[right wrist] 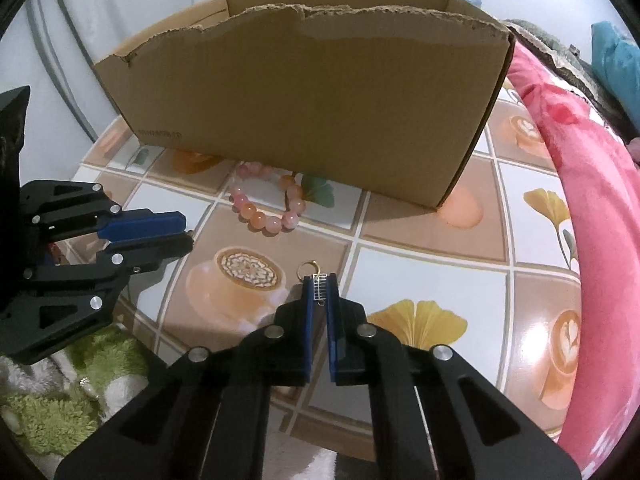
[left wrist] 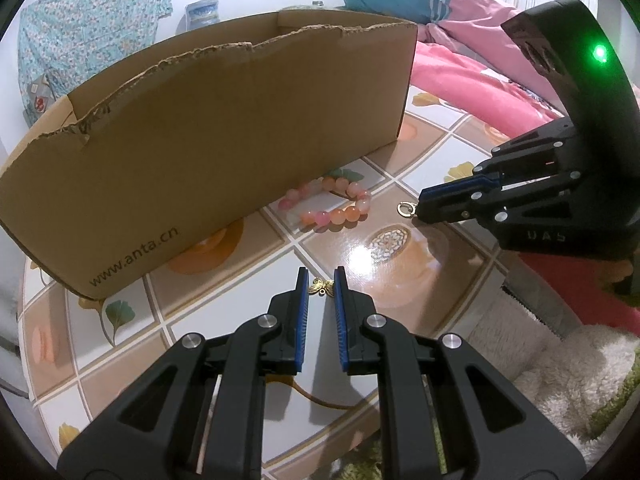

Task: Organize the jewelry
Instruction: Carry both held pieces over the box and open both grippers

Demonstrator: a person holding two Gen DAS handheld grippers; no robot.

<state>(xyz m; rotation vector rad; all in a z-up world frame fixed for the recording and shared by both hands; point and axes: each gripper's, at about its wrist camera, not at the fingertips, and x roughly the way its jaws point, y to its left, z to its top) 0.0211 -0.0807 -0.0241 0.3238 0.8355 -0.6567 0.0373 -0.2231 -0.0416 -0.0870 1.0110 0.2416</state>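
Note:
My left gripper (left wrist: 321, 280) is shut on a small gold butterfly charm (left wrist: 322, 287), pinched between its blue pads just above the table. In the right wrist view that gripper (right wrist: 188, 232) comes in from the left. My right gripper (right wrist: 320, 280) is shut on an earring (right wrist: 319, 292) with a silver ladder-shaped piece and a gold ring that sticks out past the tips. The left wrist view shows that gripper (left wrist: 419, 205) at the right, the earring's ring (left wrist: 400, 209) at its tips. A pink and orange bead bracelet (left wrist: 350, 213) (right wrist: 256, 220) lies against the front of a cardboard box (left wrist: 240, 120) (right wrist: 320, 100).
The table (left wrist: 400, 280) (right wrist: 432, 276) has a glossy cover printed with tiles, coffee cups and leaves. The box has a torn top rim and stands open at the back. A pink blanket (right wrist: 592, 200) runs along the right edge. A fluffy green and white rug (right wrist: 60, 412) lies below the near edge.

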